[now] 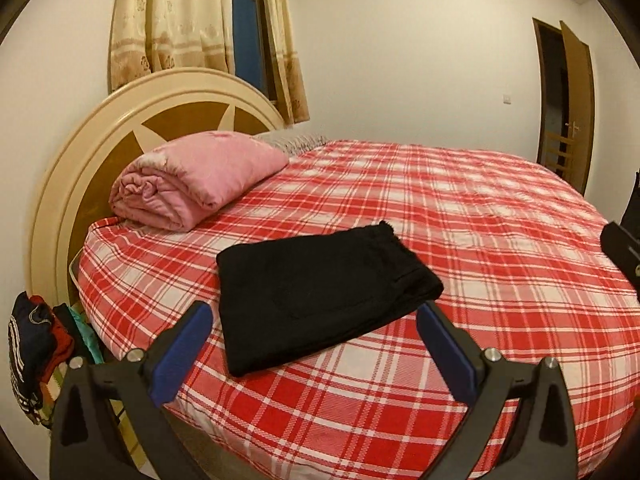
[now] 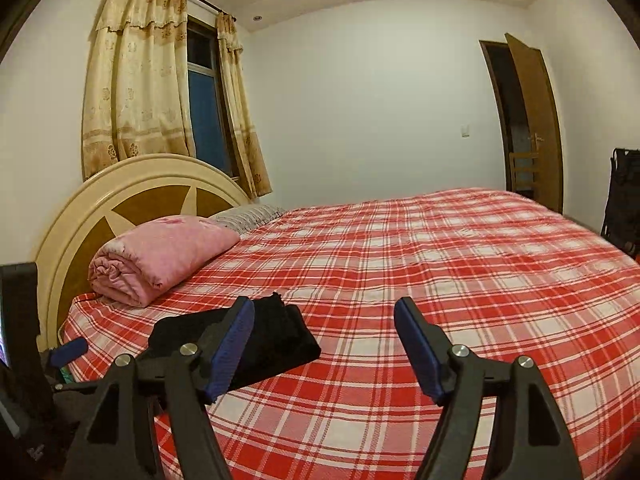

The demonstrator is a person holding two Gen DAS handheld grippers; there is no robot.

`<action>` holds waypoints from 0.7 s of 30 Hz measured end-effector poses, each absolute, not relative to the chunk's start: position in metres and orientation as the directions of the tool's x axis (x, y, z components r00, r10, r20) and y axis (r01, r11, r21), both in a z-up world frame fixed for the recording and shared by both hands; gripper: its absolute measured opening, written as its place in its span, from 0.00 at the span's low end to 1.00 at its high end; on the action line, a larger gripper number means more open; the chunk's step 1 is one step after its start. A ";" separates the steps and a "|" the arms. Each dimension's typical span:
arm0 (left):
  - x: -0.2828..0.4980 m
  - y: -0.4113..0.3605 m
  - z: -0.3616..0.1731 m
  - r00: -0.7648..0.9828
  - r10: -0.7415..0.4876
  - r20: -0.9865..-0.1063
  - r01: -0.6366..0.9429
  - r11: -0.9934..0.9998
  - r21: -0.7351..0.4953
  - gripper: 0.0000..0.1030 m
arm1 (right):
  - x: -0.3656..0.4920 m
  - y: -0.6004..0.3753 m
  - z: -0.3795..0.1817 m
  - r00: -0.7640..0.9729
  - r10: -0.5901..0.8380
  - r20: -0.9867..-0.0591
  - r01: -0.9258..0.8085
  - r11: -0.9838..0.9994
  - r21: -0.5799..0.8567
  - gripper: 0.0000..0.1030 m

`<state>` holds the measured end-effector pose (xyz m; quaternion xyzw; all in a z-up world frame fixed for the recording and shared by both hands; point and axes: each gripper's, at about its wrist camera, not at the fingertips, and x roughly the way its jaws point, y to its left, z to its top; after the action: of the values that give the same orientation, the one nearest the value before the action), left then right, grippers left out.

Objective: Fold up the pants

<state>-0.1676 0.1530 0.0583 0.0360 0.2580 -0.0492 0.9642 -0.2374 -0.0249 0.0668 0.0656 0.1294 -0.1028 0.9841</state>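
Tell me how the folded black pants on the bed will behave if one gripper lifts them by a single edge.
The black pants are soft layered cloth, so they would probably droop and unfold rather than stay flat. They look light for their bulk. Lying flat on the plaid sheet, they should not roll; pushed, they would likely bunch up.

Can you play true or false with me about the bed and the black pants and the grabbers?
1. The folded black cloth pants lie on the red and white plaid bedsheet. True.
2. The left gripper is squeezing the pants. False: its blue pads stand open, holding nothing.
3. A rolled pink quilt sits near the round cream and brown headboard. True.
4. The right gripper is shut. False: it is open and empty.
5. The brown wooden door is closed. False: it stands open.
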 end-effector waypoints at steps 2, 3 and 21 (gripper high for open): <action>-0.171 0.153 0.060 0.864 -0.080 -0.497 0.113 0.993 0.037 1.00 | -0.240 -0.025 0.068 0.947 -0.186 -0.264 0.218 0.971 0.098 0.72; -0.172 0.154 0.061 0.866 -0.082 -0.493 0.112 0.993 0.031 1.00 | -0.242 -0.025 0.068 0.947 -0.186 -0.261 0.217 0.971 0.096 0.72; -0.177 0.162 0.063 0.872 -0.067 -0.485 0.090 0.996 0.024 1.00 | -0.243 -0.016 0.066 0.954 -0.159 -0.254 0.184 0.980 0.076 0.72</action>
<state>-0.1769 0.1620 0.0628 0.0227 0.2496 -0.0407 0.9672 -0.2426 -0.0157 0.0655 0.0495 0.1242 -0.0868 0.9872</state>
